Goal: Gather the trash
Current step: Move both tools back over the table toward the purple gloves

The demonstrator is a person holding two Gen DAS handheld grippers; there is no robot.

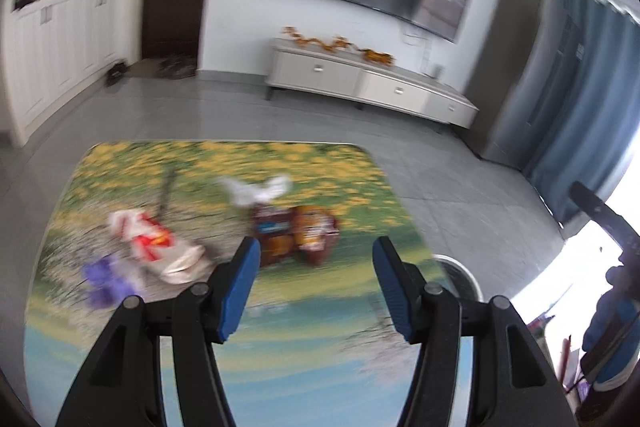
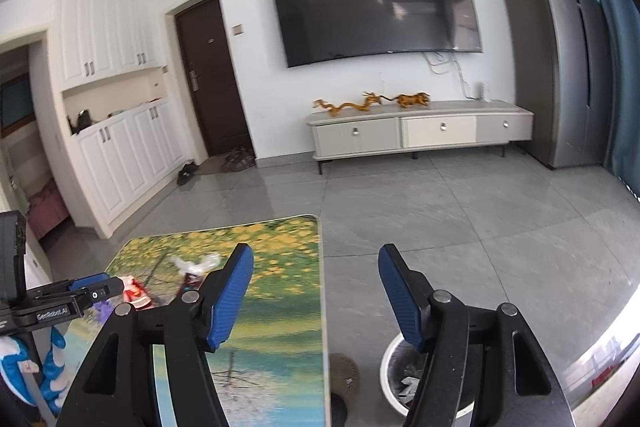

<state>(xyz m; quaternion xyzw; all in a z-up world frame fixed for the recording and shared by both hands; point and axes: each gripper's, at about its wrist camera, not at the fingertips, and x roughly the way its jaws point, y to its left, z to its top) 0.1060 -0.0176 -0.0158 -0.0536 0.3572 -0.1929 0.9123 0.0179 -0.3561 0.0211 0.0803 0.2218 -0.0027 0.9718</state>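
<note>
Judging from the blur in my left wrist view, the main risk I see is misjudging the approach: the trash lies bunched toward the far half of the surface [image 1: 360, 291], and a hasty reach could shove the brown snack wrapper [image 1: 298, 233] into the crumpled white tissue [image 1: 256, 190] just behind it, or push pieces off the far edge onto the floor. The red-and-white wrapper [image 1: 154, 247] and the purple scrap [image 1: 105, 281] sit nearer the left edge, close together, so closing on one may drag the other along. These wrappers look light and crinkly, so I expect a shallow pinch could slip off. My left gripper [image 1: 316, 259] is spread wide, holding nothing and touching nothing, hovering above the surface short of the brown wrapper. My right gripper [image 2: 316, 267] is equally wide apart and empty, hanging past the right edge, over the floor, with the white bin [image 2: 390, 379] below it; a drop released off centre could miss that bin.
</note>
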